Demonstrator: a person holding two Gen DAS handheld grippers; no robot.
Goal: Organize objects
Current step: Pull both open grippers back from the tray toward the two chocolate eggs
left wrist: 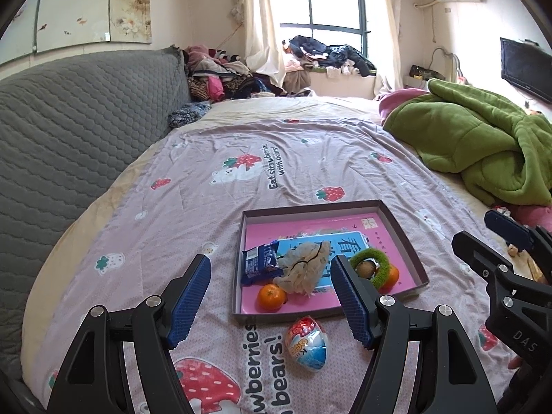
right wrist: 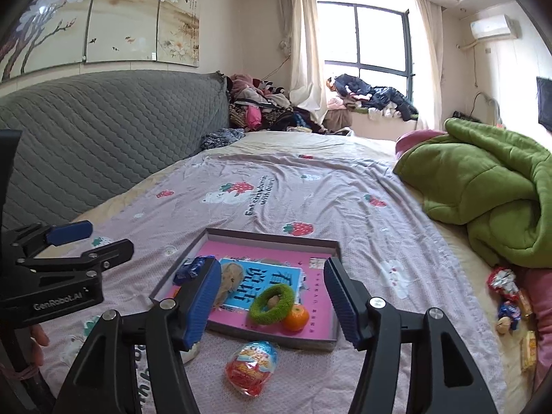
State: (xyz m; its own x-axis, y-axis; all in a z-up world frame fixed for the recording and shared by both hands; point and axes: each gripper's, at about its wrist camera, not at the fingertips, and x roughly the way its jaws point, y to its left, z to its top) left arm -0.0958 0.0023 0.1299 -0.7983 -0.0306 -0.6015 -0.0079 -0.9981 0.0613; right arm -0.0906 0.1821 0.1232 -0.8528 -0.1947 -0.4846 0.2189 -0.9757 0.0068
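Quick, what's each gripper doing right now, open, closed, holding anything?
Left gripper: open, holding nothing.
Right gripper: open, holding nothing.

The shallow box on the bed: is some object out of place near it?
Yes. The egg-shaped wrapped toy lies on the bedsheet just outside the box, while the oranges, packet and green ring sit inside.

green blanket lying bunched on the bed's right side; grey quilted headboard running along the left; clothes pile sitting in the far corner; dark jackets resting under the window; air conditioner hanging high on the wall.
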